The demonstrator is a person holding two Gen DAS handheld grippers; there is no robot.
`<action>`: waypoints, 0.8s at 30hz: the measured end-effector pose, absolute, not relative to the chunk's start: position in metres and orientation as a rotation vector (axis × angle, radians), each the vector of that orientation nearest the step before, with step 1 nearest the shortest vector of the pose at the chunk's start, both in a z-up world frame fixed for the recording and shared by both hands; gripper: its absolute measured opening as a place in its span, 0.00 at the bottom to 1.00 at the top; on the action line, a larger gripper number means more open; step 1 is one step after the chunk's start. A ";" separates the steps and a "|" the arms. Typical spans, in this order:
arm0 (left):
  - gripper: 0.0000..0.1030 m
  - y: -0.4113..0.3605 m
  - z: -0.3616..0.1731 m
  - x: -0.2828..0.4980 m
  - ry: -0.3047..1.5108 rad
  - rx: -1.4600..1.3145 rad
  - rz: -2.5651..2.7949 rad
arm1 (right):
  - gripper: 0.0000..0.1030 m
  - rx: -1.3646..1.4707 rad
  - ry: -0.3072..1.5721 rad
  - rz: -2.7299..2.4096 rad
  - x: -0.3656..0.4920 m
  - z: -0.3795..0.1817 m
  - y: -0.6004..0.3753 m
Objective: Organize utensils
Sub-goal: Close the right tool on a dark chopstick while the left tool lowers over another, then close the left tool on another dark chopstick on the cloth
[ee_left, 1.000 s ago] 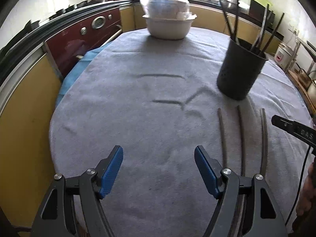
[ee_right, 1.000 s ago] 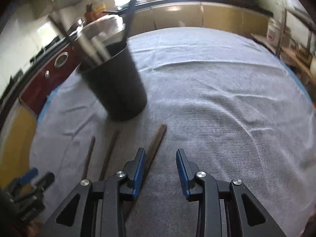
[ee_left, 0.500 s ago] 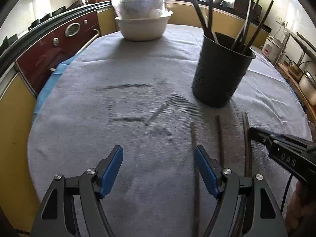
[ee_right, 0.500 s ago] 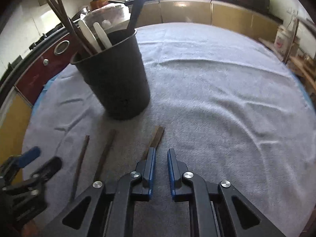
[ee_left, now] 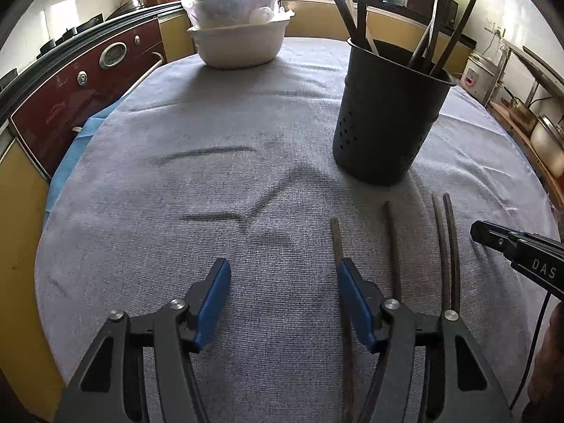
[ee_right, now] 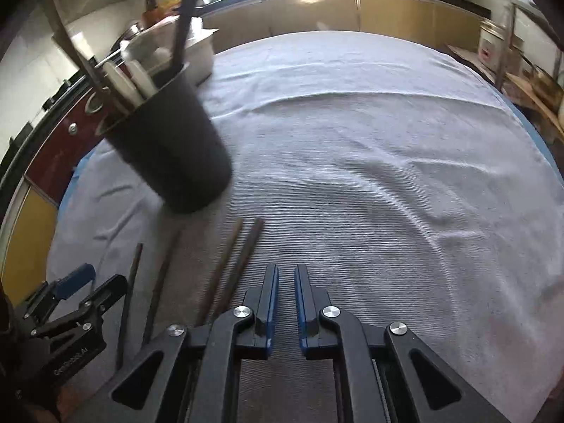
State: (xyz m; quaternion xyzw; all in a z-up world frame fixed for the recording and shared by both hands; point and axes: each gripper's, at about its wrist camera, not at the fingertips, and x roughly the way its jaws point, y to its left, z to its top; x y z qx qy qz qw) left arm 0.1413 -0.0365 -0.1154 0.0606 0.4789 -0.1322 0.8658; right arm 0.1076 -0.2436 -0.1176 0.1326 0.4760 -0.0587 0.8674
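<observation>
**K:** Kitchen setup: round surface [ee_left: 148,232] under grey cloth, white bowl [ee_left: 238,44] at the far edge. Status?

**M:** Partly done. Black holder [ee_left: 389,123] stood upright on the cloth with several dark sticks and a couple of pale utensils in it. Four chopsticks [ee_left: 391,232] lay flat just in front of it, roughly parallel: two singles, plus a pair side by side. Those were left.

**K:** Tongs?

**M:** Left tongs [ee_left: 282,303] were wide apart, empty, low over the cloth, leftmost chopstick running under the right finger. Right tongs [ee_right: 283,303] were nearly together with a thin gap, nothing between them, just right of the paired chopsticks.

**K:** Versus half a second earlier?

**M:** Right tongs had come off the stick; where it showed as one, two now lay. Left view shifted so the sticks sat further left.
</observation>
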 end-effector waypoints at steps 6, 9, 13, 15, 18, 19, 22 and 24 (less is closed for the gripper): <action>0.62 -0.036 -0.113 0.147 1.016 0.118 -0.278 | 0.12 0.345 0.974 -0.070 0.117 -0.111 -0.240; 0.62 -0.040 -0.113 0.149 1.016 0.124 -0.286 | 0.12 0.320 0.989 -0.059 0.127 -0.113 -0.227; 0.58 -0.043 -0.117 0.153 1.032 0.121 -0.301 | 0.13 0.279 1.017 -0.093 0.139 -0.124 -0.220; 0.54 -0.042 -0.118 0.155 1.026 0.130 -0.298 | 0.12 0.249 1.025 -0.106 0.139 -0.124 -0.219; 0.52 -0.038 -0.118 0.162 1.037 0.107 -0.299 | 0.12 0.241 1.059 -0.129 0.143 -0.124 -0.221; 0.52 -0.038 -0.117 0.164 1.045 0.099 -0.299 | 0.12 0.252 1.070 -0.129 0.146 -0.124 -0.222; 0.52 -0.041 -0.118 0.170 1.062 0.101 -0.300 | 0.15 0.271 1.118 -0.124 0.160 -0.127 -0.218; 0.52 -0.043 -0.118 0.174 1.067 0.106 -0.295 | 0.15 0.222 1.124 -0.148 0.169 -0.128 -0.212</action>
